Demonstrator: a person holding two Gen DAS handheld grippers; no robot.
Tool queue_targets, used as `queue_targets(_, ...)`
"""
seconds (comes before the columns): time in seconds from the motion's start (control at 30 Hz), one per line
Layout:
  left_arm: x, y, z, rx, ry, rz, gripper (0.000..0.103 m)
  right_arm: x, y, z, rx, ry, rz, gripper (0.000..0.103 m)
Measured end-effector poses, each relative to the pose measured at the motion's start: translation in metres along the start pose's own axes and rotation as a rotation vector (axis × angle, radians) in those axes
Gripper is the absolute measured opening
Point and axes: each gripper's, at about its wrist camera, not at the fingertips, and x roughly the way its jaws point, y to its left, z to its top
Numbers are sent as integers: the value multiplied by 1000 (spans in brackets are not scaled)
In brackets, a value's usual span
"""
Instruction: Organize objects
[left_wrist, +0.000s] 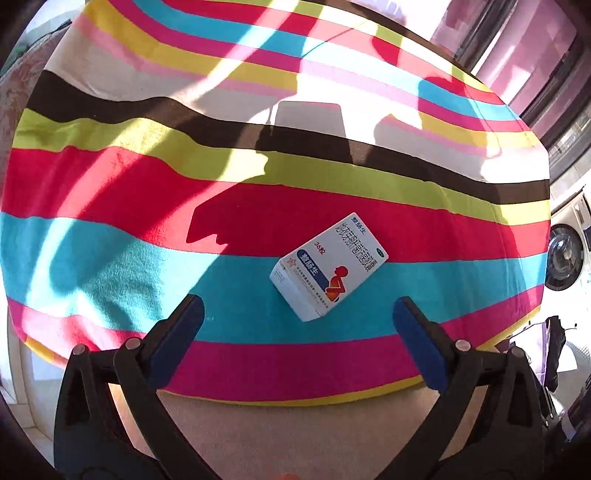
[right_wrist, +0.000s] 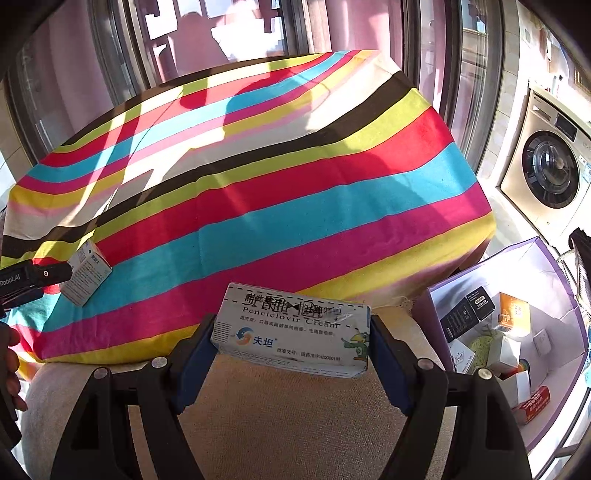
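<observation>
A white and blue medicine box (left_wrist: 328, 266) lies flat on the striped cloth (left_wrist: 184, 192), just ahead of my left gripper (left_wrist: 298, 314), which is open and empty above the cloth's near edge. The same box (right_wrist: 85, 277) shows at the far left of the right wrist view, next to the left gripper's body. My right gripper (right_wrist: 291, 332) is shut on a pale blue Penciclovir Cream box (right_wrist: 291, 330), held crosswise above the beige surface in front of the striped cloth (right_wrist: 258, 192).
A purple-walled bin (right_wrist: 546, 280) with several small boxes stands low at the right. A washing machine (right_wrist: 550, 173) stands beyond it. Windows run behind the table. A beige cushion (right_wrist: 295, 406) lies below the cloth's near edge.
</observation>
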Motion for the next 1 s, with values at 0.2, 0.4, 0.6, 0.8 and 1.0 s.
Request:
queue_targets(0.2,1,-29,-5,-313,-128,116,103,-1,6,-2,-26,-6,6,79)
queue_targets(0.4,50,-48,10,-319,-59,325,103,-20,-9,-1,-4,-60,1,79)
queue_targets(0.6,53,-68,-8,-178,-66,256,72,-41,-57,2,28,-110,-100,79)
queue_targets(0.8,29,-113,-44,-13,-145,119,72,-51,-110,-1,104,-107,-178,79)
queue_targets(1.0,2,-172,-66,173,-196,-130,72,-55,-140,-11,126,-92,-234,79)
